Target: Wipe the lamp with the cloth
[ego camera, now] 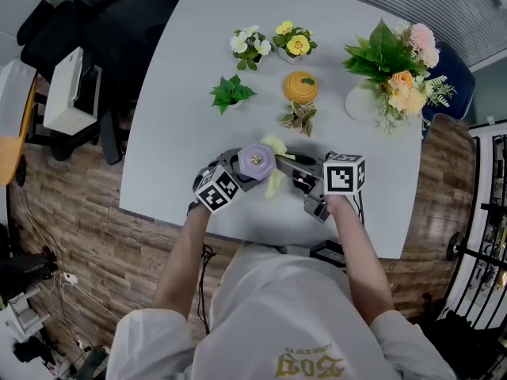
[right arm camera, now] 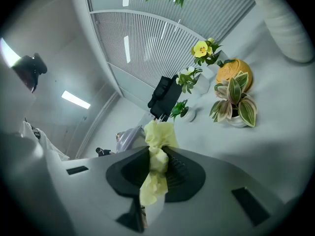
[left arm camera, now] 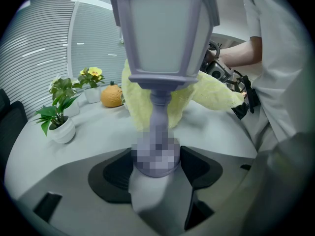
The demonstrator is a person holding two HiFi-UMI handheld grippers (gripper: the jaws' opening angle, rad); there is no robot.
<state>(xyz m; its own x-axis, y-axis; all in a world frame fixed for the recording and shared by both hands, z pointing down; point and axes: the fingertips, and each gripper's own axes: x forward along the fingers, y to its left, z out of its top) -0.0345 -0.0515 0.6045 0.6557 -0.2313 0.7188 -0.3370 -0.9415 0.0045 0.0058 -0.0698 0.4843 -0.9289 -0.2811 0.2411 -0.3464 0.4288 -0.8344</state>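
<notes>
A small lilac lantern-shaped lamp (ego camera: 256, 161) (left arm camera: 162, 43) stands near the table's front edge, and my left gripper (ego camera: 238, 174) (left arm camera: 156, 163) is shut on its base. A pale yellow cloth (ego camera: 275, 172) (left arm camera: 206, 90) (right arm camera: 156, 154) is pinched in my right gripper (ego camera: 305, 179) (right arm camera: 155, 171), which is shut on it. The cloth drapes against the far side of the lamp, behind its stem in the left gripper view. In the right gripper view the lamp (right arm camera: 129, 137) shows only partly, behind the cloth.
On the white table (ego camera: 190, 77) stand small potted plants (ego camera: 231, 93) (ego camera: 299, 118), two flower pots (ego camera: 250, 46) (ego camera: 293, 41), an orange pumpkin-like ornament (ego camera: 300, 86) and a large bouquet vase (ego camera: 396, 70). A black chair (ego camera: 95, 30) stands at the left.
</notes>
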